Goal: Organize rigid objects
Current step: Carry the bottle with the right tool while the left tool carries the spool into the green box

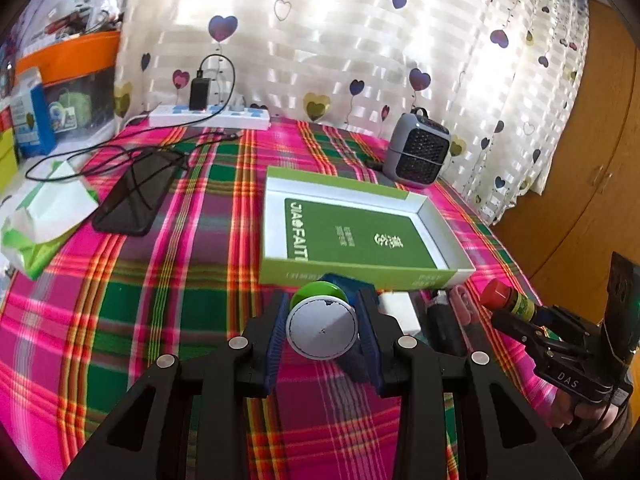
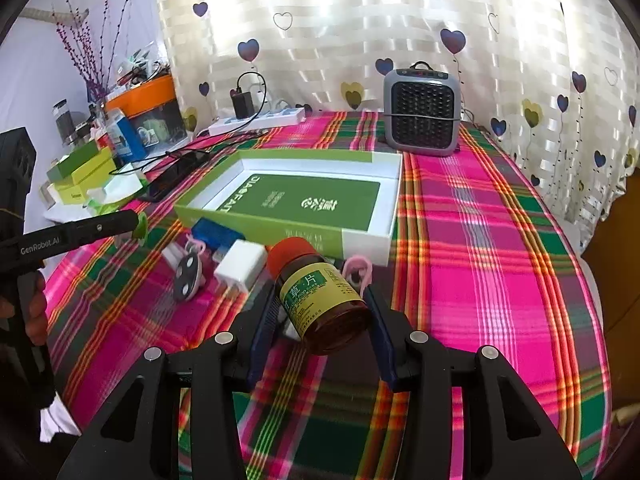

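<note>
- Left tool [image 1: 322, 326] is clenched on a green-capped round container [image 1: 322, 330], held clear of the desk [image 1: 160, 272].
- Right tool [image 2: 324, 312] grasps the brown medicine bottle [image 2: 320, 300] sideways, near the open green box [image 2: 288, 204], probably where both belong.

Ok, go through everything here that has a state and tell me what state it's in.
Left tool: shut on the round green container.
Right tool: shut on the brown bottle, cap on.
Green box: open, empty.
Phone: screen dark.
Charger: plugged into power strip.
</note>
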Motion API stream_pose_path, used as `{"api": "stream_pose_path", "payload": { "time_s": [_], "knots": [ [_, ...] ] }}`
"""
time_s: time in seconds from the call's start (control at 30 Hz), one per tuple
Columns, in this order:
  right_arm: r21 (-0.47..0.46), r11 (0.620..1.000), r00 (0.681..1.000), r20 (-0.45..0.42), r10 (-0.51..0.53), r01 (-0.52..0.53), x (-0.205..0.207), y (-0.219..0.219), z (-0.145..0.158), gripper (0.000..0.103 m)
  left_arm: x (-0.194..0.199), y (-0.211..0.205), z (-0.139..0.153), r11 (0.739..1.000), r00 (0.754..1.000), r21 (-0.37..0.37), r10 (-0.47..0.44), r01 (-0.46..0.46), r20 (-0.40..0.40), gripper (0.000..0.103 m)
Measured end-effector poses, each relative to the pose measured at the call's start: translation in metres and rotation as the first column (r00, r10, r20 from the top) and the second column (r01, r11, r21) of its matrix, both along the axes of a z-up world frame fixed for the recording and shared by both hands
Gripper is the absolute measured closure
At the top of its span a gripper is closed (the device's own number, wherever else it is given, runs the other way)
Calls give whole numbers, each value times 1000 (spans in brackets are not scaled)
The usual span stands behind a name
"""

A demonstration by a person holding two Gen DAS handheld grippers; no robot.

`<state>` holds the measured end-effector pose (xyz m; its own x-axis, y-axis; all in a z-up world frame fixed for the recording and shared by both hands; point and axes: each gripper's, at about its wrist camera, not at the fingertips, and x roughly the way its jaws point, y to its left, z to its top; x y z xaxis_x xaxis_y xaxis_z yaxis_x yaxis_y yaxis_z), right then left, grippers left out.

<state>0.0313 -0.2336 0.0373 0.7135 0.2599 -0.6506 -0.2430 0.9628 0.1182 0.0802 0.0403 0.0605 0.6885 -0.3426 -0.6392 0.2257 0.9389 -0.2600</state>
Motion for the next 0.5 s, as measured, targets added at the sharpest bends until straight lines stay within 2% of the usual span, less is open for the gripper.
{"api": "stream_pose_path", "payload": {
  "time_s": [0.27,0.5],
  "knots": [
    [-18,1000,1000,12,4,-4,33,1,13,58,33,-11,9,1000,1000,15,-25,25,18,70],
    [-30,1000,1000,-9,-7,7,75,0,12,58,75,-24,6,998,999,24,-50,50,-5,70]
  ]
}}
